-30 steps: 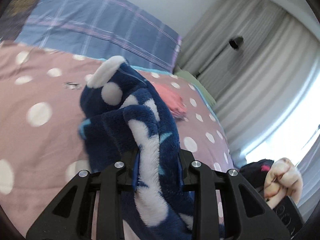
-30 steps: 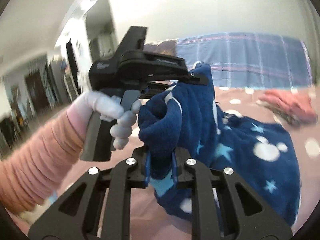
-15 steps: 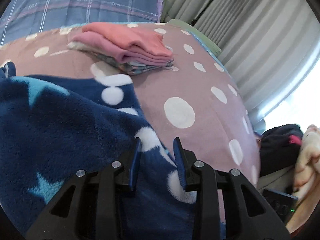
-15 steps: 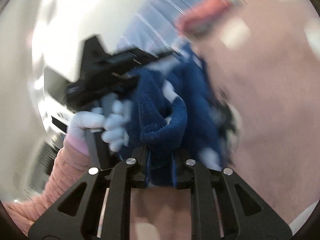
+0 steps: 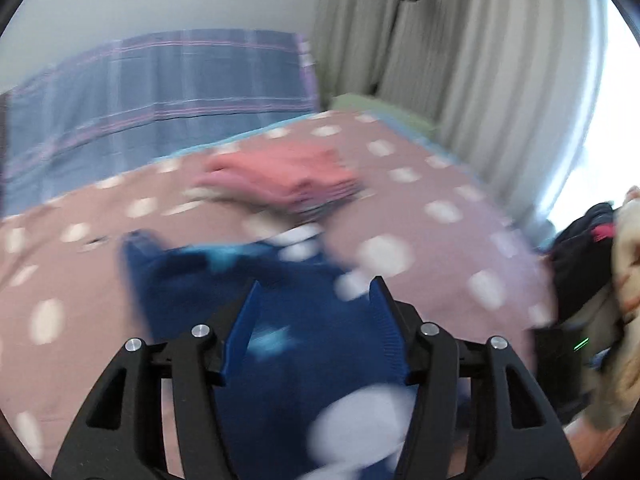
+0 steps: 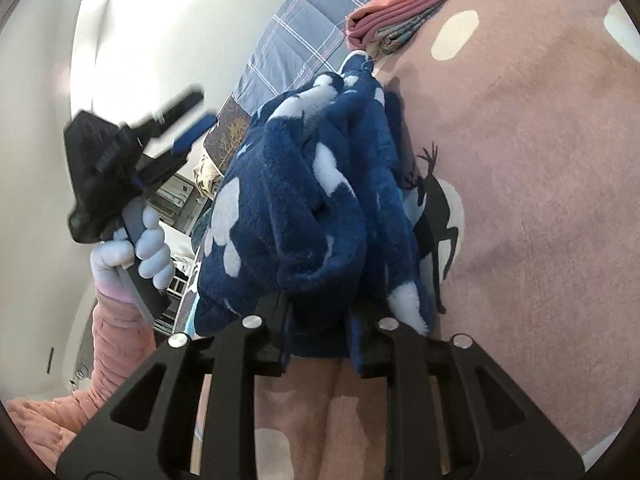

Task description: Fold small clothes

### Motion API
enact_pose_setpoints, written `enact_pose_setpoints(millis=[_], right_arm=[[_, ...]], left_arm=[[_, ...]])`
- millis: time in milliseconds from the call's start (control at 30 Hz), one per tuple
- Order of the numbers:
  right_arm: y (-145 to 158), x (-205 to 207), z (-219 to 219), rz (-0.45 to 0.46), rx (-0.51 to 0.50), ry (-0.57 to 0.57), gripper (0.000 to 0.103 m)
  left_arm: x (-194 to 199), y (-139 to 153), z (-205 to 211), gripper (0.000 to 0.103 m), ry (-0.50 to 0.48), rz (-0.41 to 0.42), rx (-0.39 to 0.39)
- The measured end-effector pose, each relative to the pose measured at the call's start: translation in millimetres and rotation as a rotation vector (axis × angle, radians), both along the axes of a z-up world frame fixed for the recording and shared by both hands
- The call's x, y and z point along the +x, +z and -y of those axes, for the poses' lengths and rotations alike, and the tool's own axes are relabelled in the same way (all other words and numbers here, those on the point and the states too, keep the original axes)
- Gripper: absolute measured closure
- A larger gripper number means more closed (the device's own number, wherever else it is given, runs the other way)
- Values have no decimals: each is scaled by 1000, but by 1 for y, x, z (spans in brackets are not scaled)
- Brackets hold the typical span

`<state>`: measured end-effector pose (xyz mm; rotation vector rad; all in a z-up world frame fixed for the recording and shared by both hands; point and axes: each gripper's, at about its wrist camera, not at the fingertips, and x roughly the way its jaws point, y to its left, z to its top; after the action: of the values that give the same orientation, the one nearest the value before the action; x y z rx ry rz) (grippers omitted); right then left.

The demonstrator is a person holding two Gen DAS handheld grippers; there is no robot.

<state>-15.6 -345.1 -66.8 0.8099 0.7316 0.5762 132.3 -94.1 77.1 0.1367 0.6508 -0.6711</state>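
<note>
A navy fleece garment [image 6: 304,208] with white and light-blue shapes hangs bunched from my right gripper [image 6: 316,320], which is shut on a thick fold of it above the bed. In the left wrist view the same garment [image 5: 280,320] lies below and between the jaws of my left gripper [image 5: 316,292], which stand wide apart and hold nothing. The left gripper [image 6: 188,120] also shows in the right wrist view, open, lifted off to the garment's left.
A pink polka-dot bedsheet [image 5: 440,216] covers the bed. A stack of folded pink clothes [image 5: 288,180] lies near the blue plaid pillow [image 5: 160,92]; the stack shows too in the right wrist view [image 6: 396,0]. Curtains [image 5: 480,60] and dark bundles [image 5: 584,264] are at right.
My left gripper has opened, let go of the navy garment and lifted away. My right gripper keeps its hold and has tilted, with the garment now hanging from it alone.
</note>
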Motion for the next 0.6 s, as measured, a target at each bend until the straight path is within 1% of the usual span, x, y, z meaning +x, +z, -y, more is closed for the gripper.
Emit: enact_pose_setpoints(millis=[33,67,100,133,167,200,267,300,333,433,500,533,600], right_arm=[[4,-2,0,9,-20,-2,75],[9,-6,1,19,-45,-11,68],[13,-9,3,28,-69,-24,61],[16,-11,6,39,-84,-34,59],[22,-15,8,58,-105,-45,56],[26,-15,10,70,-125,-56,53],[42,-24,13,121,-206,-94,48],[49,-25,13,144,-236,-98,47],[53,-24,13,154,-252,-100,47],[57,-19,11,162,-263,-97,47],[54,-19,10,143,-276,-110,48],[49,-16,8,124,-283,-117,50],[41,-6,6,89,-281,-120,62]], left_arm=[[1,-9,-9,46,21,-18,32],[2,-24,-15,46,27,-60,68],[1,-37,-17,46,18,-86,94],[-3,-43,-16,46,18,-61,112],[-11,-48,-11,45,22,-2,147],[-16,-50,-3,42,11,26,171],[-20,-51,15,38,-32,33,200],[-22,-51,26,38,-51,40,220],[-23,-54,39,38,-79,49,248],[-25,-59,59,37,-149,31,265],[-22,-61,61,36,-139,19,276],[-19,-62,59,36,-130,8,275],[-19,-63,55,35,-129,0,257]])
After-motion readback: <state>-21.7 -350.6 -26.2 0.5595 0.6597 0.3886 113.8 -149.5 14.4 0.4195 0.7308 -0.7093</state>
